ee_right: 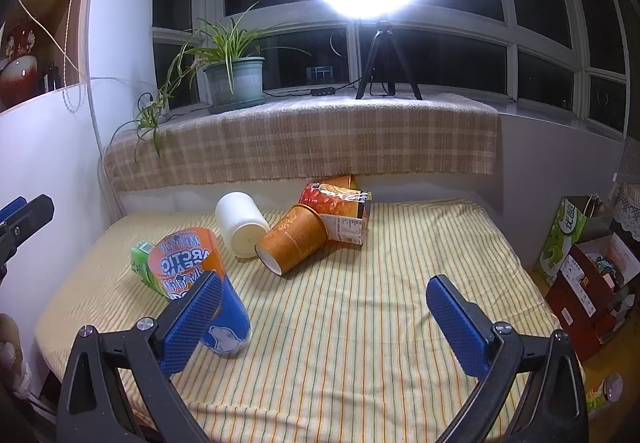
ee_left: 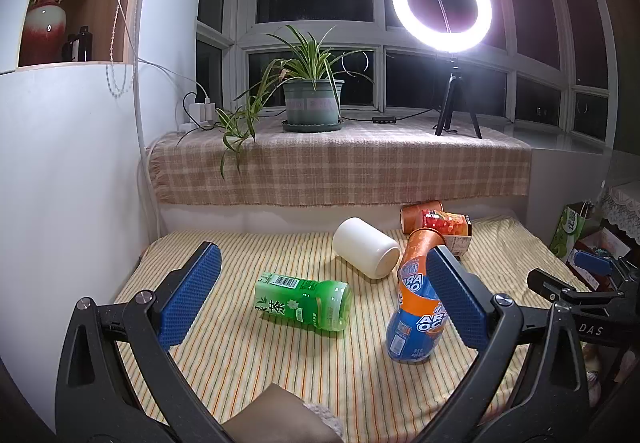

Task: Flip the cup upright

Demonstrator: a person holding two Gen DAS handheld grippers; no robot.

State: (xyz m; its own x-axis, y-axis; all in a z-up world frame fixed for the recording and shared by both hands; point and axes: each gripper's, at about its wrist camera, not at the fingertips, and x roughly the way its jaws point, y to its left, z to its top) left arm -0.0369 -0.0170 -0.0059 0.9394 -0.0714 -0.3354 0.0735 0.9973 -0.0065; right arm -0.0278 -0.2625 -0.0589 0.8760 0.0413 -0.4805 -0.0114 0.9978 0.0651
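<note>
A white cup (ee_left: 366, 251) (ee_right: 241, 223) lies on its side at the back of the striped table. An orange paper cup (ee_right: 293, 239) lies tipped beside it, resting on a snack box (ee_right: 346, 217); only its base (ee_left: 424, 239) shows in the left wrist view. An orange-and-blue cup (ee_left: 414, 317) (ee_right: 200, 283) stands upside down. A green cup (ee_left: 304, 305) lies on its side. My left gripper (ee_left: 320, 291) is open, with the green cup between its fingers' line of sight. My right gripper (ee_right: 324, 319) is open and empty, its left finger (ee_right: 192, 323) in front of the orange-and-blue cup.
The table wears a striped cloth (ee_right: 380, 303). Behind it a ledge with a plaid cloth (ee_left: 340, 163) carries a potted plant (ee_left: 314, 99) and a ring light on a tripod (ee_left: 442, 7). Boxes and a green bag (ee_right: 568, 239) stand on the right. A white wall (ee_left: 68, 183) is on the left.
</note>
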